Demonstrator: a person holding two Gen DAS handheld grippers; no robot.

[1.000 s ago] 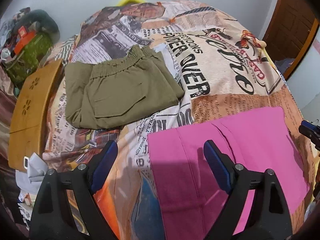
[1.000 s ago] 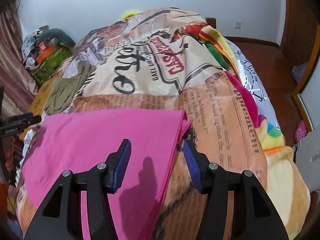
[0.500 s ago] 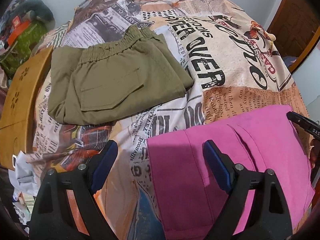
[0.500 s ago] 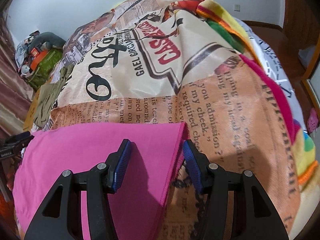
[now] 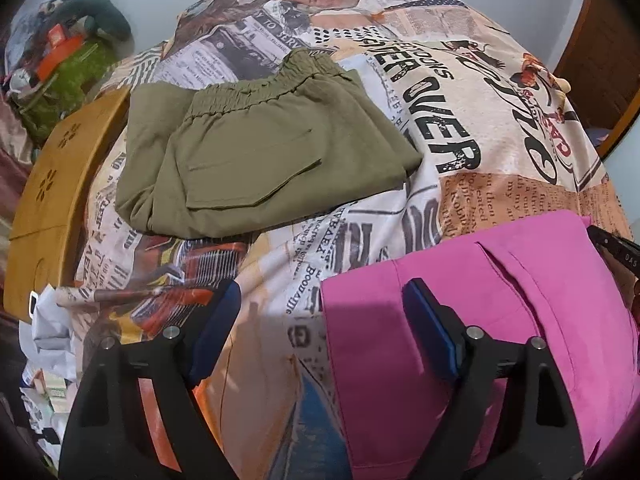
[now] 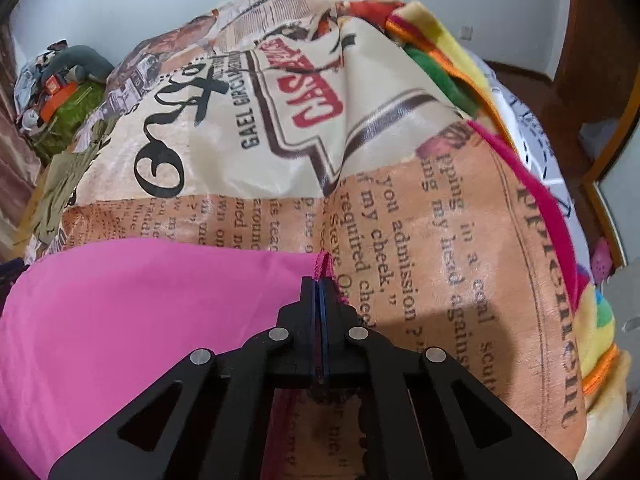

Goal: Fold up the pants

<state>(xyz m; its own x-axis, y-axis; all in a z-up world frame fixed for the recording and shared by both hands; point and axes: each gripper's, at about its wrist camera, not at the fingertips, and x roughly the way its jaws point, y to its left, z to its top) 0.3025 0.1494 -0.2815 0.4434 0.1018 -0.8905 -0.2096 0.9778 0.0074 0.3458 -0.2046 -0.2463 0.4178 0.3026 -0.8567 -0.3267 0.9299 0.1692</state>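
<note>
Your right tool (image 6: 320,284) had just clamped the pink pants (image 6: 140,312) corner; left tool (image 5: 320,332) gaped wide, straddling their edge. Bedspread (image 5: 460,100) read "OVER".

I am in a bedroom of a home. Below me is a bed with a newspaper-print cover (image 5: 460,132), and a striped fleece blanket (image 6: 452,68) lies at its far side. Folded olive shorts (image 5: 272,160) rest on the cover. I see a wooden headboard (image 5: 48,200), plain white walls (image 6: 120,8), a wooden door (image 5: 604,60) and a pile of belongings (image 5: 60,64) in the corner.
</note>
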